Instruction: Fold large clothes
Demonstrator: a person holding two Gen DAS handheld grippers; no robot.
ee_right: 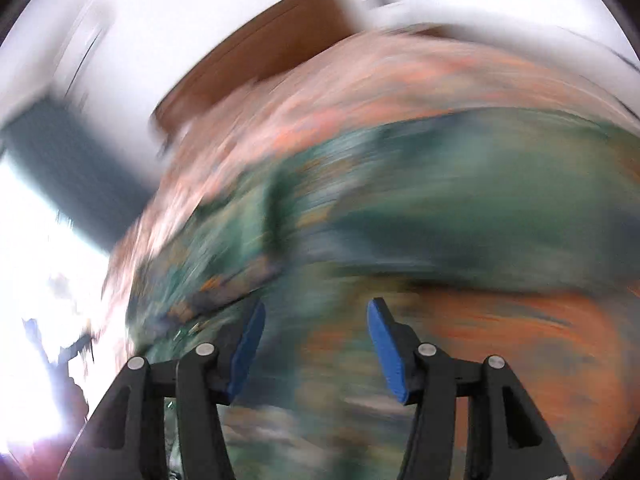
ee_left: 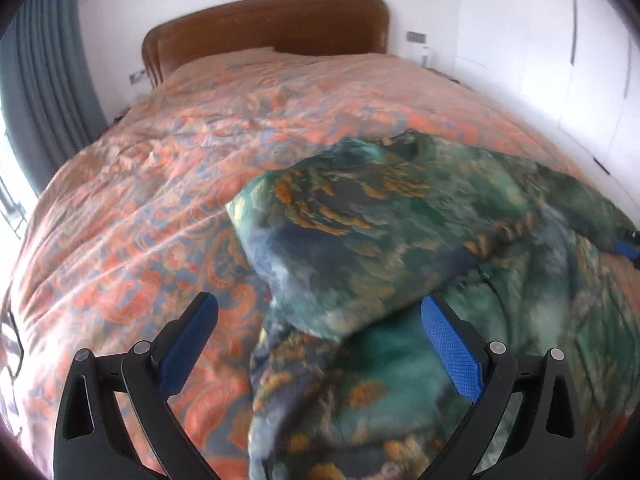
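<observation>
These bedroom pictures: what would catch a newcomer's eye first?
A rumpled green patterned cloth heaped on the near right of a bed with an orange paisley cover. A brown headboard stands against the far wall. Blue-padded grippers, left and right, stand open over the cloth; the right view is badly blurred.

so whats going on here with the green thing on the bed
A person with tongs in each hand is folding a large green patterned garment on a bed with an orange paisley cover. The left tongs are open, with the garment's folded edge lying between the blue pads but not pinched. The right tongs are also open above the cloth; that view is heavily blurred.
</observation>
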